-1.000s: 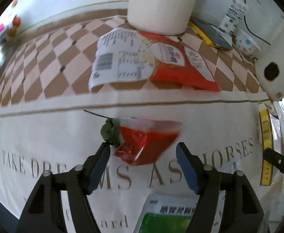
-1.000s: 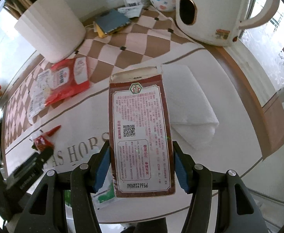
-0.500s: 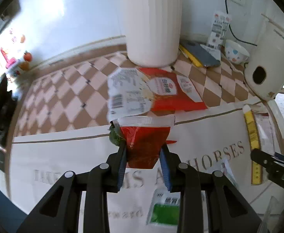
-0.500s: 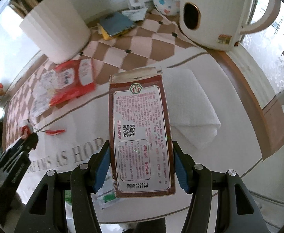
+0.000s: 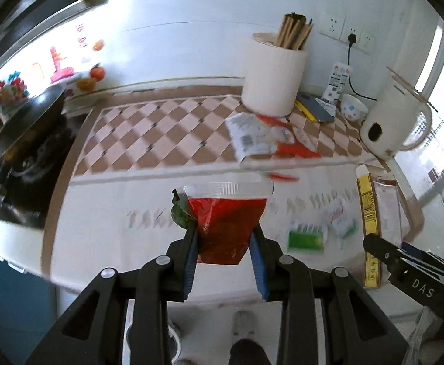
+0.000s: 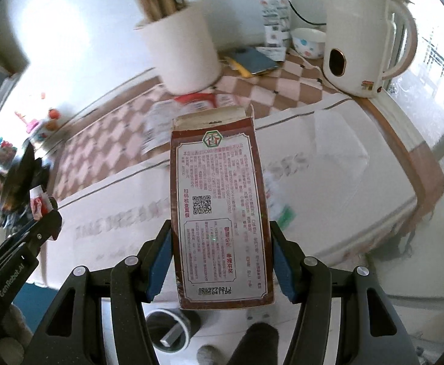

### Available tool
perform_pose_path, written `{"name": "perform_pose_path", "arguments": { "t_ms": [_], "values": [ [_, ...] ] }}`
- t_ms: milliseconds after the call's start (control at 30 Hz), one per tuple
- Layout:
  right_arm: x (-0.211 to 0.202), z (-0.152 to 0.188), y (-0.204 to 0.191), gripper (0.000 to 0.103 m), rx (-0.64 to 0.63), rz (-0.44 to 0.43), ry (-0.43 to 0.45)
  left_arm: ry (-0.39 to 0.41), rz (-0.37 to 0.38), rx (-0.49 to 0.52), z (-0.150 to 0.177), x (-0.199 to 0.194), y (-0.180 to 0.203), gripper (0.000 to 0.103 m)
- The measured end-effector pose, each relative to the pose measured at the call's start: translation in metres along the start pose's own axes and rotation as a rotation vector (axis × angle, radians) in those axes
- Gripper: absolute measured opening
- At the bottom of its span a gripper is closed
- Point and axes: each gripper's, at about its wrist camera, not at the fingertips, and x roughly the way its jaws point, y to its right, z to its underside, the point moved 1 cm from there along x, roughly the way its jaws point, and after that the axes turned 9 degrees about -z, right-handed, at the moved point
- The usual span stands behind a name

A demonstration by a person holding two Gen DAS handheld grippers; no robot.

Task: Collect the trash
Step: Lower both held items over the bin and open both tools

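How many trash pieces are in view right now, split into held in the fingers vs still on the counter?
Held: 2 – red sachet in the left gripper, brown carton in the right gripper.
On counter: 4 – red-and-white wrapper, small red scrap, green packet, white-and-green packet.
Total: 6.

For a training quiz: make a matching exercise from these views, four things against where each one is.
Things:
1. red sachet
2. brown carton
3. green packet
4. white kettle

Places:
A. lying flat on the white cloth
B. clamped in the right tongs
C. standing at the counter's far right
D. clamped in the left tongs

Pairs: 1-D, 2-B, 3-A, 4-C
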Motion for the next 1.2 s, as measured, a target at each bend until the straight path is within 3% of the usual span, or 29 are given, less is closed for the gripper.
{"name": "perform_pose_path", "arguments": {
  "t_ms": [200,300,400,633,900,1000,1033,1067,1133,1200],
  "values": [
    [-0.024,0.11,-0.065,0.061,0.004,-0.023,-0.013,-0.109,0.006,-0.015,0.085,-0.014,-0.089,0.028],
    [-0.013,0.171,-0.089,0.061,0.004,-0.031,-0.072,-0.221,-0.002,-0.029,0.138,0.006,-0.129,0.028],
    [0.014,0.23,-0.104,0.061,0.015,-0.044,-0.162,-0.37,0.037,-0.091,0.195,0.047,-0.166,0.028],
    [0.129,0.368,-0.123,0.061,0.0,-0.071,-0.403,-0.65,0.131,-0.271,0.313,0.185,-0.218,0.028],
    [0.301,0.501,-0.106,0.061,0.022,-0.121,-0.603,-0.836,0.116,-0.302,0.421,0.333,-0.236,0.034],
    [0.359,0.539,-0.102,0.061,0.014,-0.141,-0.657,-0.853,0.047,-0.277,0.45,0.365,-0.245,0.05],
    [0.377,0.549,-0.101,0.062,0.016,-0.149,-0.673,-0.845,0.034,-0.28,0.455,0.368,-0.25,0.065],
    [0.389,0.555,-0.1,0.063,0.016,-0.154,-0.687,-0.833,0.021,-0.289,0.46,0.369,-0.256,0.073],
    [0.415,0.57,-0.099,0.065,0.012,-0.166,-0.712,-0.813,-0.01,-0.299,0.466,0.366,-0.268,0.075],
    [0.429,0.574,-0.1,0.079,0.005,-0.172,-0.715,-0.796,-0.039,-0.301,0.467,0.361,-0.278,0.093]
  ]
}}
